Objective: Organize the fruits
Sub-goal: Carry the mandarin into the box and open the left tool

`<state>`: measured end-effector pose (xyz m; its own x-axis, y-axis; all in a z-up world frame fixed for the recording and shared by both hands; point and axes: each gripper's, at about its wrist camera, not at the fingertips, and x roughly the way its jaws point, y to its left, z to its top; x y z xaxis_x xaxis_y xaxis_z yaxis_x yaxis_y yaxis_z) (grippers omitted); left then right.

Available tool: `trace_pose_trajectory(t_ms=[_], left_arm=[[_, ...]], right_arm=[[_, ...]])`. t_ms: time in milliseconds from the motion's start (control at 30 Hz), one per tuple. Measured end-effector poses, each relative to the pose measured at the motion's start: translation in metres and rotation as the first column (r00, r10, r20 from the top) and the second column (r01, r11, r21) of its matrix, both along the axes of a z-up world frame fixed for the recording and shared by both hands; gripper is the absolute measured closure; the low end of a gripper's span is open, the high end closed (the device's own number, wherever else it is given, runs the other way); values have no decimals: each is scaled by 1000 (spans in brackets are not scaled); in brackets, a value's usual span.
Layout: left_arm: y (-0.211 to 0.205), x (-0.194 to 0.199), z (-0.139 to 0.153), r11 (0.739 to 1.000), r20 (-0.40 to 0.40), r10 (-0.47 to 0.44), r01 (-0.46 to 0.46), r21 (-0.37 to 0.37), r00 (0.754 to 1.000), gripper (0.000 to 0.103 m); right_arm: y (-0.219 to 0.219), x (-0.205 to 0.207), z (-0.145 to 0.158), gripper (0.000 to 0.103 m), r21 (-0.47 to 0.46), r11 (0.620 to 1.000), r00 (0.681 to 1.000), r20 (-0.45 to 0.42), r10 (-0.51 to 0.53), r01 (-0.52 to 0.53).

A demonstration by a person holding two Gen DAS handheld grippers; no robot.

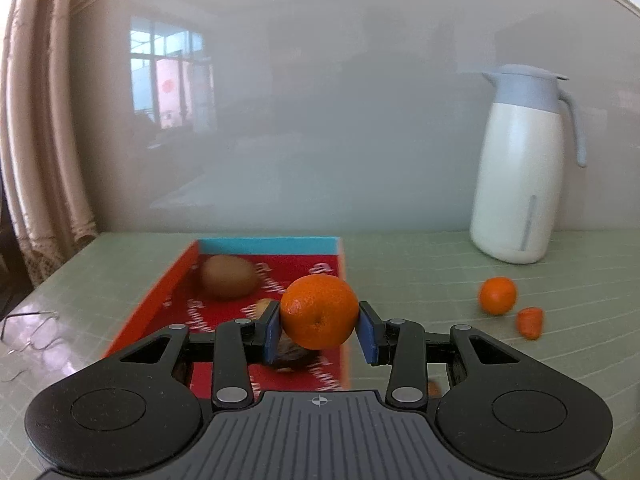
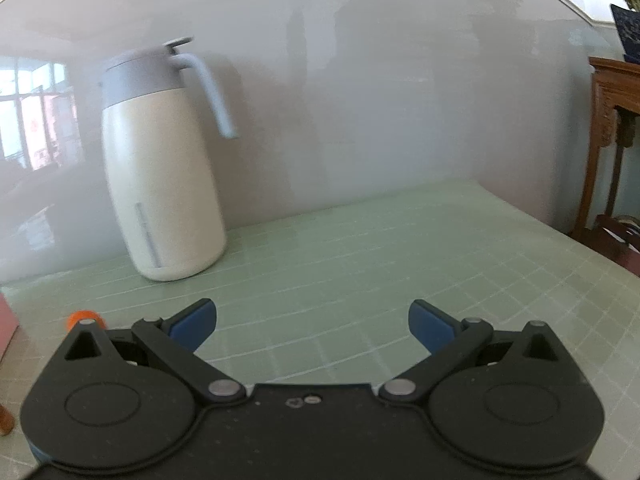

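Observation:
My left gripper [image 1: 320, 330] is shut on an orange [image 1: 319, 310], its blue pads pressing either side, held above the right part of a red box [image 1: 160, 292] with a blue far wall. In the box lie a brown kiwi-like fruit [image 1: 228, 278], a small tan fruit [image 1: 264, 307] and a dark item [image 1: 294, 356] partly hidden under the orange. A second orange [image 1: 497, 295] and a small orange fruit [image 1: 530, 322] lie on the table to the right. My right gripper [image 2: 312, 320] is open over bare table, with nothing between its fingers. An orange fruit [image 2: 82, 316] peeks out behind its left finger.
A white jug with a grey lid and handle [image 1: 520, 168] [image 2: 160, 168] stands against the back wall. Wire-rimmed glasses [image 1: 32, 332] lie at the table's left edge, with a curtain [image 1: 40, 120] behind. Wooden furniture [image 2: 612, 140] stands past the table's right edge.

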<state>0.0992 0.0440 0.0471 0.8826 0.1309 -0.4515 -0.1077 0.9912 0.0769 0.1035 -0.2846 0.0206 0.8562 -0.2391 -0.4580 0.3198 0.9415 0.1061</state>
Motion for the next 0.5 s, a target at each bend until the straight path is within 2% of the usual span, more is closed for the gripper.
trace_pose_trajectory(t_ms=[267, 500], left_arm=[[36, -2, -6, 998, -10, 69, -69, -10, 998, 63], [52, 1, -10, 994, -16, 104, -104, -25, 994, 63]], right_arm=[[31, 9, -1, 0, -20, 998, 998, -7, 56, -56], [32, 9, -3, 0, -22, 998, 998, -17, 58, -59]])
